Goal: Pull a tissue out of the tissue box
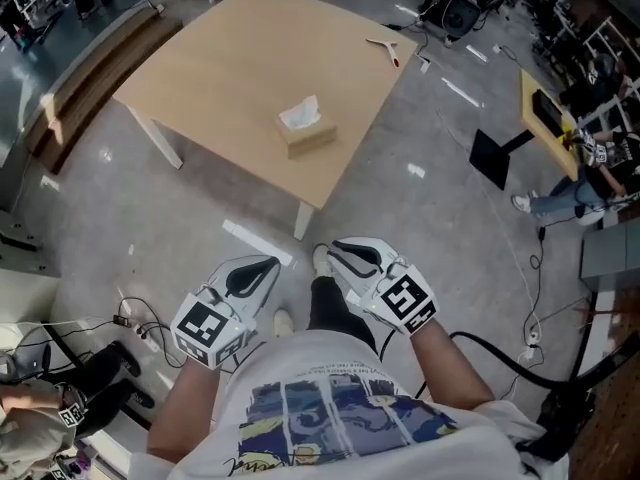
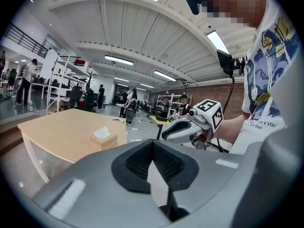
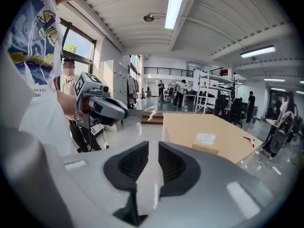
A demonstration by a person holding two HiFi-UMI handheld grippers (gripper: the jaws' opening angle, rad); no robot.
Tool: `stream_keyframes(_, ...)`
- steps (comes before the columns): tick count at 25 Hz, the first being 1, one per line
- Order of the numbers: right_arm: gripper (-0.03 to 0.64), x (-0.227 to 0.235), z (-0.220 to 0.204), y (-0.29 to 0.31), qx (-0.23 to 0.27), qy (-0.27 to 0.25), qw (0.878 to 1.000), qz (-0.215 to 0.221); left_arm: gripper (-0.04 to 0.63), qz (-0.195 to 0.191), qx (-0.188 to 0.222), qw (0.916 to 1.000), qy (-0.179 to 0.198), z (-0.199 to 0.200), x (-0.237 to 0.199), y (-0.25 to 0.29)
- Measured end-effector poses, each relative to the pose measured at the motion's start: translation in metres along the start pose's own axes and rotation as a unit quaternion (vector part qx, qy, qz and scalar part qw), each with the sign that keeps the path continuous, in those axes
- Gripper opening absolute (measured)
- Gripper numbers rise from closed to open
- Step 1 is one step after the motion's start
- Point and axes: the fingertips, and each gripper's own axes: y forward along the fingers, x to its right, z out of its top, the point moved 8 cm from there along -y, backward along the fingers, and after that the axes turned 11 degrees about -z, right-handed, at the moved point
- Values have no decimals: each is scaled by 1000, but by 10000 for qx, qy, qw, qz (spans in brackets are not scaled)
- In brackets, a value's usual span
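Tan rectangular tissue box, crumpled white tissue

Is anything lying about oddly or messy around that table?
The tissue box sits upright on the table, one tissue poking up. Odd bits: a white strip lies on the floor by the near table leg, and a red-tipped tool sits alone near the table's right-hand corner.

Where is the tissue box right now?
In the head view, the tissue box sits on the tan table, toward its near corner; a red-tipped tool lies by the far right edge.
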Motion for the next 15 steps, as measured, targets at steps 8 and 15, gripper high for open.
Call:
stream_keyframes(8, 60, 99, 1, 73, -3, -345, 9986, 395, 5, 484, 115, 9986, -205, 21, -65, 44)
stream_keyframes(15, 71, 188, 4, 143, -24, -531, 9962, 687, 5, 877, 135, 9958, -219, 46, -118, 83)
